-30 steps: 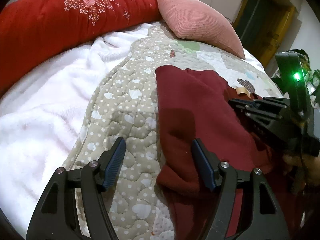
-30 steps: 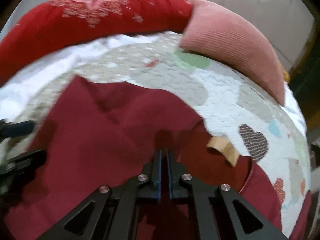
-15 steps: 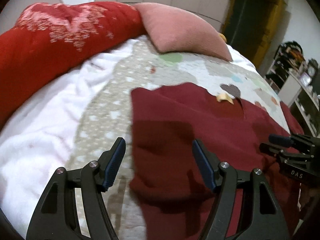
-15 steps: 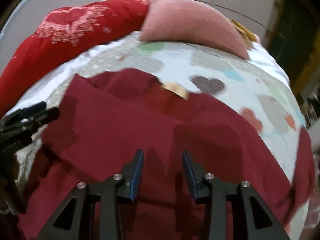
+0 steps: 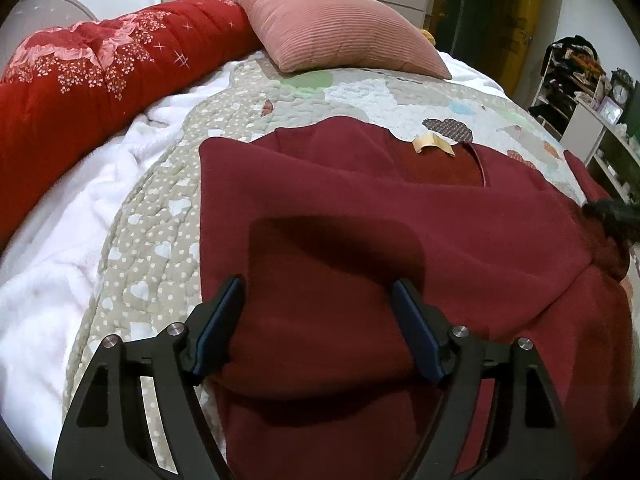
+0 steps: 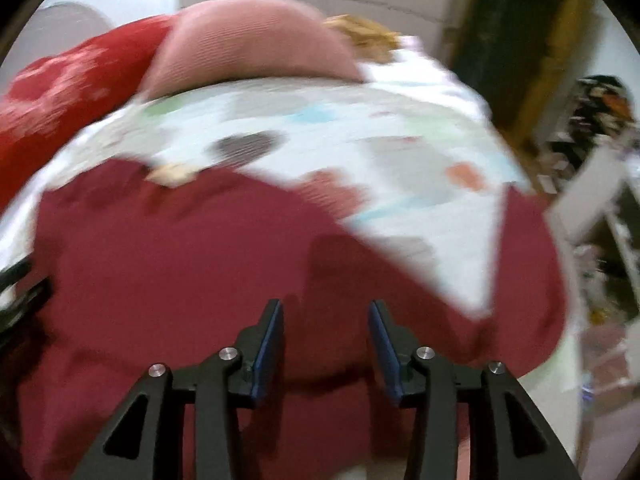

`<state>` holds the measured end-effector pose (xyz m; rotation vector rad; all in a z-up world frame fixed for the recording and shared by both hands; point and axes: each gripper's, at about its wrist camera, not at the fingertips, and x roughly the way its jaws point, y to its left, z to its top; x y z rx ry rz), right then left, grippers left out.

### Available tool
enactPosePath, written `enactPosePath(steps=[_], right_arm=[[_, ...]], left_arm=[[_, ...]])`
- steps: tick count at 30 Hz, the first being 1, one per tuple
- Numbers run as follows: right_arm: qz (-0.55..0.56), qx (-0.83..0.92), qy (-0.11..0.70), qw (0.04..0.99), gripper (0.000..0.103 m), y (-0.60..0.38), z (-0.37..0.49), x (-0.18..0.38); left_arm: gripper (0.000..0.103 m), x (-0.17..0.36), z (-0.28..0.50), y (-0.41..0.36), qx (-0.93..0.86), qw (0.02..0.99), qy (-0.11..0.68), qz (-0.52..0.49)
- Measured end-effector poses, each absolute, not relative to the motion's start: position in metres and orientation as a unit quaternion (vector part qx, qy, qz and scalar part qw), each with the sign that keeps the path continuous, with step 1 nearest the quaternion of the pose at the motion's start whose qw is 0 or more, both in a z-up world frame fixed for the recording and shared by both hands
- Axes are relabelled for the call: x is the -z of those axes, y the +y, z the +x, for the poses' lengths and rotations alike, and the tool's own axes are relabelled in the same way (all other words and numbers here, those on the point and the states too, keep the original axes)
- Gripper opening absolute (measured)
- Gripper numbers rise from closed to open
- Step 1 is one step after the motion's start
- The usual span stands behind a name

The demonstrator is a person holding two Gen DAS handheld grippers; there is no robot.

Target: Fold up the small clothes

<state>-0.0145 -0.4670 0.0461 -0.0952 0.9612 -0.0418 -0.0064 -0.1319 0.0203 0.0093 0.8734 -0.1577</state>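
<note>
Dark red fleece garment [image 5: 360,216] lies spread on the heart-patterned quilted bedspread [image 5: 152,240] of the bed, its left side folded over the body, a tan neck label [image 5: 434,145] showing near the collar. Left tool [image 5: 318,324] hovers over the folded part, its jaws wide apart and just widened, gripping nothing. Right tool [image 6: 326,344], in a blurred view, has its jaws partly apart, just opened, cloth below but not pinched. A pink ribbed cushion [image 5: 340,32] rests at the bed's far end.

left tongs [image 5: 318,320]: just opened wider, empty | over maroon garment [image 5: 360,216] | quilt [image 5: 160,240]
</note>
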Motion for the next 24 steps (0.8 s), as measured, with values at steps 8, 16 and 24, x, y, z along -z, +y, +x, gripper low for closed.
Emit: enactPosePath(steps=[8,16,24], right_arm=[[-0.012,0.183,0.478,0.859,0.045,-0.593,0.054,-0.036],[0.076,0.196,0.487,0.848,0.047,-0.638,0.078,-0.018],[0.057,0.206,0.483,0.849,0.039,-0.642,0.090,-0.008]], left_arm=[[0.082,-0.015,-0.004,-0.133,0.082,0.902,0.424,-0.002],[0.086,-0.014,-0.004,-0.137,0.084,0.902,0.424,0.005],[0.086,-0.014,-0.003,-0.138,0.083,0.902,0.424,0.006]])
